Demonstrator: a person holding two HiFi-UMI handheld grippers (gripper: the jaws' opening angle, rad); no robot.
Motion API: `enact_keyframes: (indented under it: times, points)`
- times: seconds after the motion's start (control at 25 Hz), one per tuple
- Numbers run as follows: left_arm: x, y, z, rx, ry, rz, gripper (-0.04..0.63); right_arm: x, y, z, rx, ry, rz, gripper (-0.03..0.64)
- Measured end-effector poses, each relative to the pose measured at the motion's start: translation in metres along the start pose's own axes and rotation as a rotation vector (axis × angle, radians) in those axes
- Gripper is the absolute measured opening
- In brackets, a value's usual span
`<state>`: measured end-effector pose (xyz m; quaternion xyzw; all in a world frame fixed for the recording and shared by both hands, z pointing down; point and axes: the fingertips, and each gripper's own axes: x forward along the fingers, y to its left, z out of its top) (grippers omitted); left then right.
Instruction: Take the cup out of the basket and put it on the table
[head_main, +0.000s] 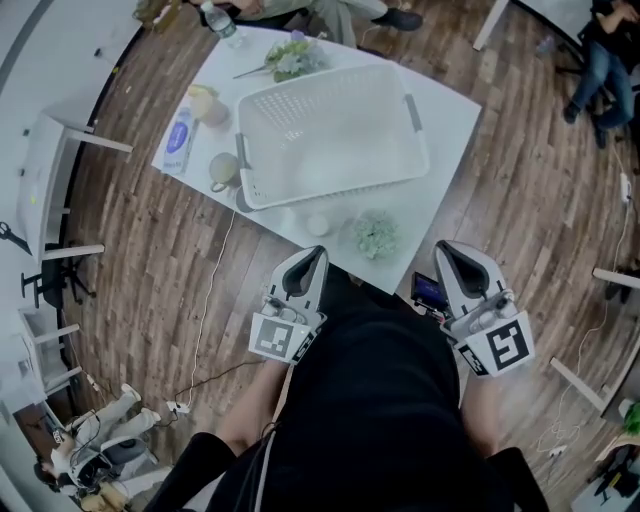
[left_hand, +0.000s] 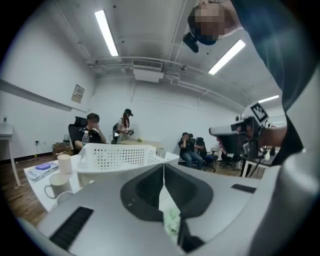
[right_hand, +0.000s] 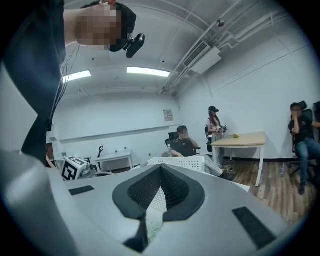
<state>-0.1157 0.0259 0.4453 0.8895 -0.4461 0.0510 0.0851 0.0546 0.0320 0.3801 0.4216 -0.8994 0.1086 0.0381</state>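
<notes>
Though beside basket, cup on table

Basket white, dot-perforated, grey handles. Surface white. Cup off-white. Floor brown wood planks. Left tongs, right tongs pale grey; cubes black-white square markers.

readable text: none | wall notice: too small | packet on table: print blurred

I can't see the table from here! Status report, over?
Left gripper and right gripper shut, empty, near the body. Cup on table, beside basket. Basket looks empty. Nothing in the way.
</notes>
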Motion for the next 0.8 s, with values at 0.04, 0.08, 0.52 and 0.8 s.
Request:
enact_keyframes:
  times: [0.04, 0.08, 0.52, 0.8]
  points:
    - [0.003, -0.008, 0.016, -0.005, -0.025, -0.029, 0.012, -0.003, -0.003, 0.003, -0.001, -0.013, -0.003, 0.025]
    - [0.007, -0.017, 0.030, -0.010, -0.045, -0.059, 0.009, -0.006, -0.005, 0.006, -0.002, -0.026, -0.004, 0.025]
    - [0.024, -0.081, 0.075, 0.023, -0.043, -0.289, 0.009, -0.038, -0.009, 0.017, 0.021, -0.126, -0.023, 0.025]
    - [0.027, -0.089, 0.075, 0.039, -0.036, -0.314, 0.008, -0.053, -0.014, 0.014, 0.029, -0.130, -0.061, 0.025]
